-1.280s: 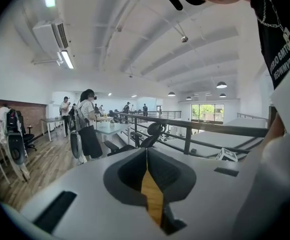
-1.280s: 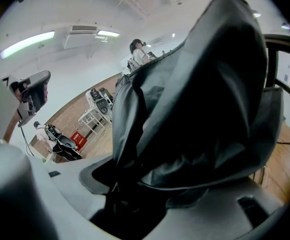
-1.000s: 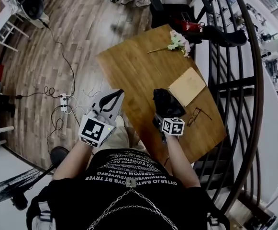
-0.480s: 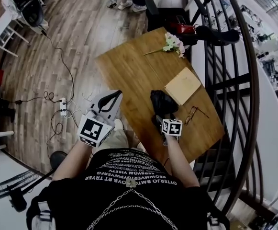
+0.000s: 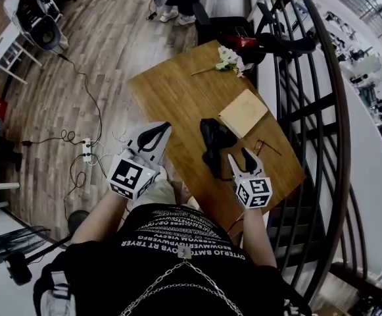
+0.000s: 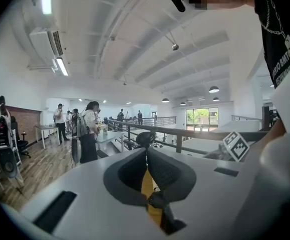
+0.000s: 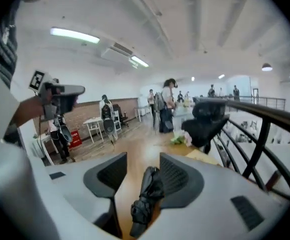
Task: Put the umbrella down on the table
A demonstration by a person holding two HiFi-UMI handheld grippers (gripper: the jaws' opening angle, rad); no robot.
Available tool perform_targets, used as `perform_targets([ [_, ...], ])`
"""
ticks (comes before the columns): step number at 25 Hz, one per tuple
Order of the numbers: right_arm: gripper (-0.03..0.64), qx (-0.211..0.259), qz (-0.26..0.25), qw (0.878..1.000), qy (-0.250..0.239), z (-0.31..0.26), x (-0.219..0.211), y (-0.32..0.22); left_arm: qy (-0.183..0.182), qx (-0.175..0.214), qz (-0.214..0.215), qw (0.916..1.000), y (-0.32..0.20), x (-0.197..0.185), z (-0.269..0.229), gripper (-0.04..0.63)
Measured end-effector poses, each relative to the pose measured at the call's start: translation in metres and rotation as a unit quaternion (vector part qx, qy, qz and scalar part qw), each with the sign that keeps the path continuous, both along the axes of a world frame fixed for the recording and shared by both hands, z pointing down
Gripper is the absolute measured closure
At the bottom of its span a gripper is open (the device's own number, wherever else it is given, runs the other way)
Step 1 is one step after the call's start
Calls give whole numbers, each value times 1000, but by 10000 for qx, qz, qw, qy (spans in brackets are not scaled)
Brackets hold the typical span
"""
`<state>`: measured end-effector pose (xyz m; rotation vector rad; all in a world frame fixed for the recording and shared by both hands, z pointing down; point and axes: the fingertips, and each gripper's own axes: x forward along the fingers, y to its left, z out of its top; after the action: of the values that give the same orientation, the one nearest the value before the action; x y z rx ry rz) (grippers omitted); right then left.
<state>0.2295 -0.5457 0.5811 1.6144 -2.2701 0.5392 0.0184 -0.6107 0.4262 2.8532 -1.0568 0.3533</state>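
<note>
Right gripper (image 5: 240, 160) — held in the person's right hand above the near edge of the table (image 5: 177, 91). Its jaws are set moderately apart and are closing. Nothing is pressed by the pads. In the right gripper view the umbrella (image 5: 212, 145) is seen through the gap between the jaws, lying on the table below and untouched.

Left gripper (image 5: 163, 129) — held in the left hand off the table's left edge, over the wooden floor (image 5: 112, 51). Its jaws are brought together at the tips, and nothing is held between them.

Umbrella: black, folded, laid flat on the table near the near edge. It is just left of and beyond the right gripper, and apart from it.

Flat tan pad (image 5: 243, 112): placed on the table just beyond the umbrella, towards the railing (image 5: 315, 110).

Glasses (image 5: 267, 147): placed on the table on the railing side, near the pad's near corner.

Flowers (image 5: 228, 60): a small bunch, laid at the table's far end.

Black chair (image 5: 289, 45): positioned past the far end of the table.

Power strip (image 5: 87, 151): found on the floor to the left, with cables attached.
</note>
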Motion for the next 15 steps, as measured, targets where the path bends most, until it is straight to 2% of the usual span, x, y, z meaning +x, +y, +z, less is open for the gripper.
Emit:
perform_targets([
  [3, 496, 772, -225, 9963, 291, -62, -6, 8, -42, 115, 5, 9999, 12, 9, -7, 566],
  [6, 589, 1216, -271, 9912, 445, -108, -5, 19, 69, 186, 53, 9998, 27, 22, -16, 566],
  [10, 601, 1436, -265, 9888, 307, -149, 6, 37, 370, 154, 72, 9992, 49, 34, -28, 566],
  [15, 601, 1611, -209, 9863, 272, -182, 21, 55, 324, 344, -81, 9988, 67, 40, -40, 566],
])
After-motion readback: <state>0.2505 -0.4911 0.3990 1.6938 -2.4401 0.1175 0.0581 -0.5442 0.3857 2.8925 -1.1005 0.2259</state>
